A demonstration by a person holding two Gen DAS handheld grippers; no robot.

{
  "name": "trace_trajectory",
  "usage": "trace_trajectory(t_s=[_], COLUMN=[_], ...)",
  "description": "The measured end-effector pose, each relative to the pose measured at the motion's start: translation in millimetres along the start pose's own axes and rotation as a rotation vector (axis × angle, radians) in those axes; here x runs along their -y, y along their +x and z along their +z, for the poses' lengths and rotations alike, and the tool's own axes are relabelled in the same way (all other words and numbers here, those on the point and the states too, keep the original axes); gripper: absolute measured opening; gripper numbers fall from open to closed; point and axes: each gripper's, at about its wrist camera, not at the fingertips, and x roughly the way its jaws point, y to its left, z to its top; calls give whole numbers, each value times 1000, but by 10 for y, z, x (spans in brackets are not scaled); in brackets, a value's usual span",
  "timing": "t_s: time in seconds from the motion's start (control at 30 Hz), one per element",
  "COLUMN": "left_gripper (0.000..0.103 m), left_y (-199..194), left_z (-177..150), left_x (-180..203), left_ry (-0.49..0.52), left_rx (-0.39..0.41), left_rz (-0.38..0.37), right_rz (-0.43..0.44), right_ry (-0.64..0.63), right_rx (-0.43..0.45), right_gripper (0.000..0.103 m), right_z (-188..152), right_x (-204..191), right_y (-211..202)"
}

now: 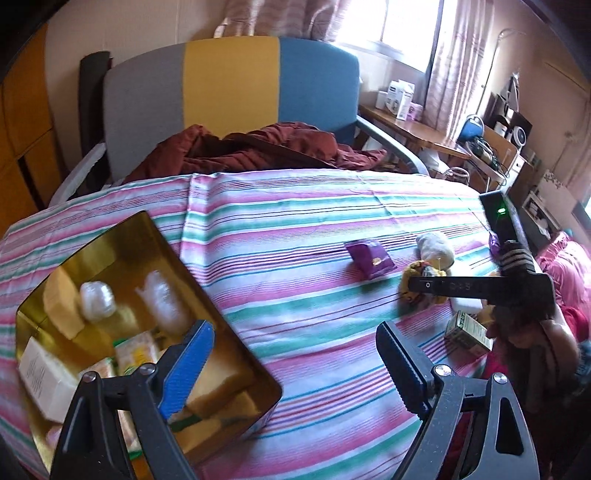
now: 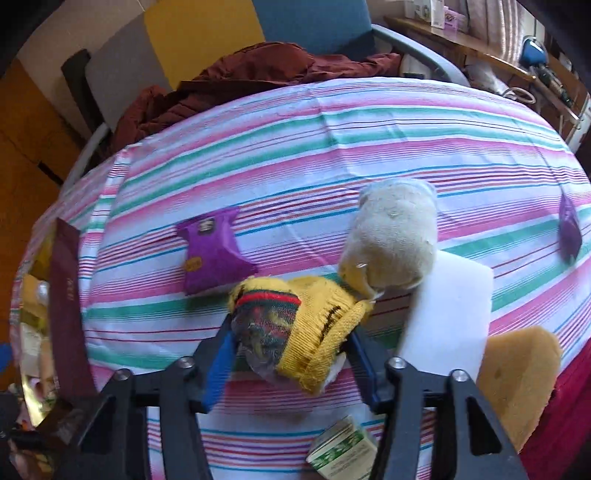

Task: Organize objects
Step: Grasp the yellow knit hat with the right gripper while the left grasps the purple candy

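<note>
Right gripper (image 2: 291, 347) fingers squeezing yellow sock (image 2: 317, 325) near counter's (image 2: 258, 147) front edge. Left gripper (image 1: 295, 373) fingers wide, empty, by gold tin (image 1: 147, 236). Hold tight, lift straight up.

A lived-in home room, likely a bedroom; a striped cloth (image 1: 314, 229) covers the surface; behind the cloth stands a grey, yellow and blue chair (image 1: 231, 85) with rumpled maroon fabric (image 1: 258, 147); beyond the chair, a curtained window (image 1: 399, 26); right of it, a cluttered wooden desk (image 1: 413, 129).
</note>
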Motion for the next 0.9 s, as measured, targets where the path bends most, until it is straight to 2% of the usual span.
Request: trace_trajectory(t_s=[0.07,0.13,0.2,0.27,0.33,0.57,0.9], left_gripper=[90,90,90,90,90,85,85], left_y=[72,147,252,349,469,947,1706], left_z=[51,102,163,199,244,397,651], left_x=[45,63,83,109,160,445,739], left_ry=[3,0,-4,-10,-13,1,-78], left_rx=[-10,-22,-39,-55,-74,-132,-237], left_rz=[-5,-10,-13,-15,-21,-36,-52], right_rz=[164,214,167,64,26,-16,28], right_ry=[1,-42,-57,-44,-11,67,140], right_rx=[7,52,55,54,81,212,239], right_gripper=[49,49,49,49,49,49,49], right_z=[-6,-5,-26,-16,10,48,108], right_x=[-5,-71,-90,-33,52,230,359], right_y=[-89,-213,-228,-189,-223,-468,-526])
